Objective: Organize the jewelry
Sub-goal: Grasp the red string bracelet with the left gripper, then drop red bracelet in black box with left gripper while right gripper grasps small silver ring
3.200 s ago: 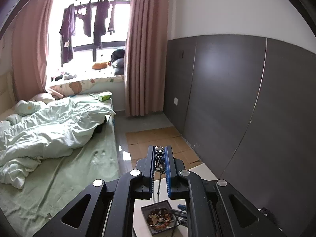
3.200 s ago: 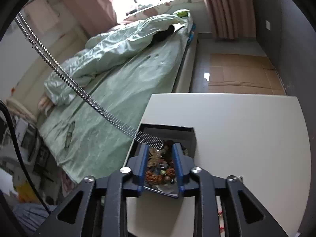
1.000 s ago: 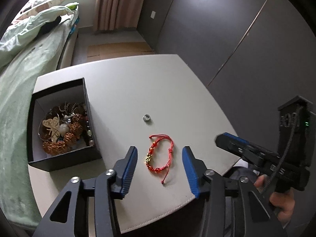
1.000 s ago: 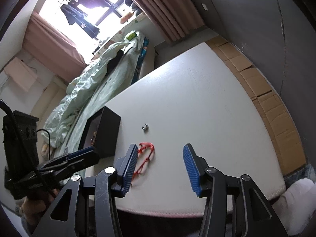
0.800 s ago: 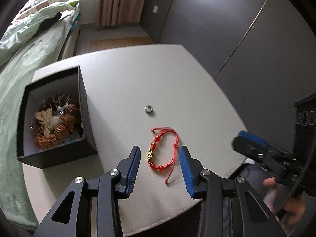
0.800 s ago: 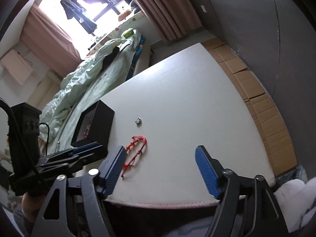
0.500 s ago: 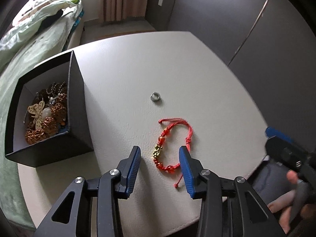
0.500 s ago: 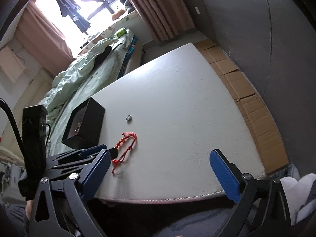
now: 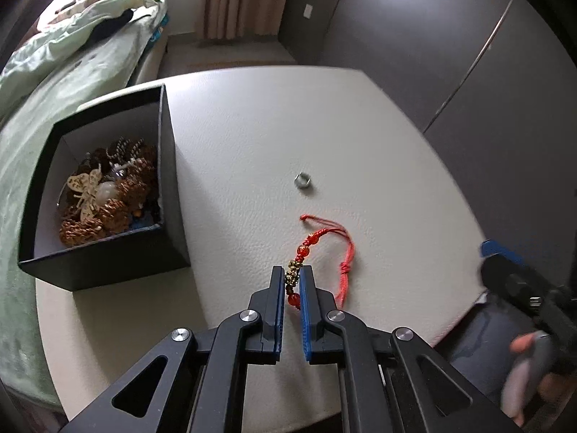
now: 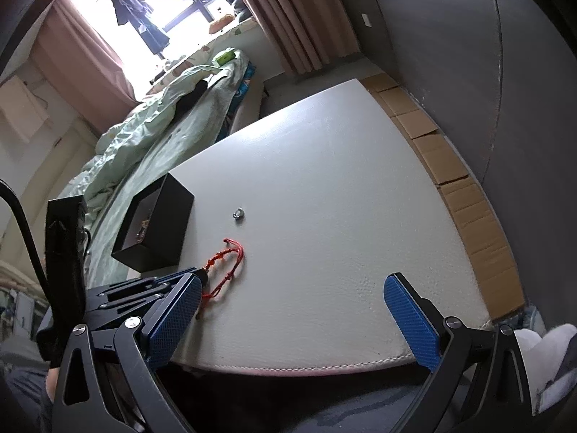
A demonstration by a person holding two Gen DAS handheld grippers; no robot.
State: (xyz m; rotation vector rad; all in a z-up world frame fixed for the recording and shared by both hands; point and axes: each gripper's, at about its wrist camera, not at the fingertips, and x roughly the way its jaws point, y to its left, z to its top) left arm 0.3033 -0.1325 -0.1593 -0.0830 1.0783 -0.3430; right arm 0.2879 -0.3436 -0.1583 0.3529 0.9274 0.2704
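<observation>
Watching the left tongs (image 9: 292,281) pinching down on the red bracelet (image 9: 326,249) lying on the desk (image 9: 360,137). The jaws have just been closing and are now nearly together, with the gold charm and a red bead caught between the blue pads.

The grip looks risky to me. It's taking only the beaded side, right at the pad tips, so the cord side and the knotted tail are trailing off to the right, flat on the desk. If the pads are only nipping a round bead, it could squirt out on the lift, and the loose loop might drag or snag on the box (image 9: 108,195) wall on the way over. That box is sitting just left of the tongs, already holding a pile of brown beads and a pale butterfly piece, so the opening is a bit crowded too.

The small silver ring (image 9: 303,180) is lying apart from the bracelet, further up the desk, untouched.

The right tongs (image 10: 299,310) are hanging wide open over the near desk edge, gripping nothing, bracelet off to their left.
</observation>
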